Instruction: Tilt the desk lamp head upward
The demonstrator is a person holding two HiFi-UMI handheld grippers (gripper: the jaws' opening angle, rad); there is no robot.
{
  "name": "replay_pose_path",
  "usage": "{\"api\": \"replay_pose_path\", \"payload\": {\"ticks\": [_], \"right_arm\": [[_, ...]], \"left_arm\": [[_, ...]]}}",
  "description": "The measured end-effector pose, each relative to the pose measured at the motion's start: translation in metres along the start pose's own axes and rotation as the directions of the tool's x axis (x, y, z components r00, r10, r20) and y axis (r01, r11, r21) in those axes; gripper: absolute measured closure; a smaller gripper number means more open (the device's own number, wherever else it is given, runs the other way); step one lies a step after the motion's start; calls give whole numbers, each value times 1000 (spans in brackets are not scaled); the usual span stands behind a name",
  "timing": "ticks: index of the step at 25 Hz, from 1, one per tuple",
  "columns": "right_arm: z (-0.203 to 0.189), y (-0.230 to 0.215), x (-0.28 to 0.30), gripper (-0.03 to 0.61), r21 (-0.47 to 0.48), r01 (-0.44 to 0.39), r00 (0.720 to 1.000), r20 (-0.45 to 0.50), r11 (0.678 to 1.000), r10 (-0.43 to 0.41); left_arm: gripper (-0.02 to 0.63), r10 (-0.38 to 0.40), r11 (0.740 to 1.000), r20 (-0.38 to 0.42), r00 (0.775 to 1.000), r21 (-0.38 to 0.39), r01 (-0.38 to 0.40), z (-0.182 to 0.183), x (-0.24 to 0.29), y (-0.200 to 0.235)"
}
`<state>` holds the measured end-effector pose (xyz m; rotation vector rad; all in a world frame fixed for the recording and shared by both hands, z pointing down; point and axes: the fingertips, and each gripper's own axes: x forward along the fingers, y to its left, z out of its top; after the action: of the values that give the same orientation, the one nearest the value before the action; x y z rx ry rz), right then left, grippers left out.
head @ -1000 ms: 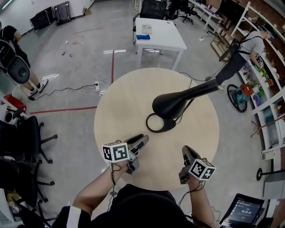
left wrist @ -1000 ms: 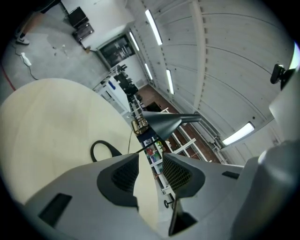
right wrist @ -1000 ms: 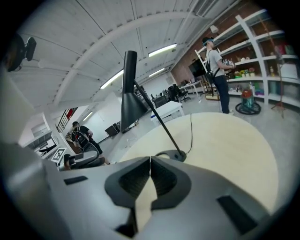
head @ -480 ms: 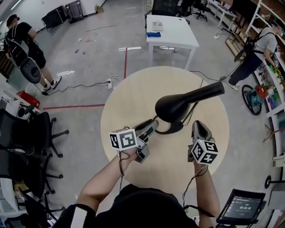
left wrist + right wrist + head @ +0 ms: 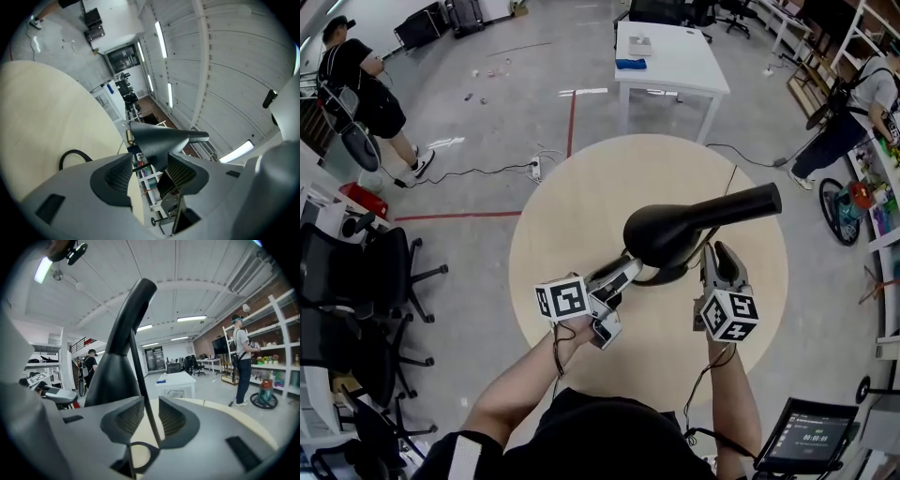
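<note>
Lamp head (image 5: 661, 232), black and cone-shaped: hangs over round pale table (image 5: 572, 197), just ahead of both tongs and between their tips as seen from the head view. Joined to thick black lamp arm (image 5: 741, 202) slanting away above right tongs.

Left tongs (image 5: 623, 274): reach in under near edge of lamp head, pointing about level. Jaws apart, having just been opening wider. In left gripper view, wide end of lamp head sits in line with the gap, just past the tips, with both ribbed pads bare and pressing on nothing. Cannot tell whether tips touch the head. Black ring of lamp base (image 5: 70, 157) lying flat on table, off to left of these tongs.

Right tongs (image 5: 717, 253): close beside lamp head, tipped slightly downward. Jaws apart in right gripper view. Thin black rod (image 5: 140, 380) runs down through the gap toward lamp base below, nearer the right pad, not clamped. Lamp head rises just left of left jaw, lamp arm climbing on above it.
</note>
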<state>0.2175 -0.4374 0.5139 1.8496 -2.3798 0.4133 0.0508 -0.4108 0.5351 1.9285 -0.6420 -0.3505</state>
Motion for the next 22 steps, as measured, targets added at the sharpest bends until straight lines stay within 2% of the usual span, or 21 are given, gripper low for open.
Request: {"api": "replay_pose_path", "payload": {"ticks": [4, 7, 11, 14, 16, 20, 22], "right_arm": [[1, 1, 3, 502, -13, -21, 1000, 20, 1000, 22], [1, 7, 3, 502, -39, -41, 999, 21, 998, 42], [-1, 10, 7, 502, -82, -34, 999, 6, 996, 35], [-1, 9, 11, 502, -89, -25, 1000, -5, 996, 25], [1, 8, 13, 506, -105, -17, 1000, -14, 994, 16], [0, 8, 13, 525, -151, 11, 1000, -18, 988, -14], [-1, 8, 15, 526, -144, 10, 1000, -21, 989, -13]], "left_arm": [[396, -54, 996, 26, 998, -69, 56, 0, 7, 2], [396, -95, 992, 31, 995, -75, 97, 3, 9, -1], [397, -103, 994, 13, 995, -38, 104, 2, 12, -5], [399, -72, 997, 1, 997, 20, 72, 3, 13, -5], [426, -43, 998, -6, 999, 54, 44, 5, 13, -3], [443, -23, 997, -16, 1000, 76, 24, 5, 12, -1], [446, -19, 996, -14, 1000, 88, 20, 7, 12, 0]]}}
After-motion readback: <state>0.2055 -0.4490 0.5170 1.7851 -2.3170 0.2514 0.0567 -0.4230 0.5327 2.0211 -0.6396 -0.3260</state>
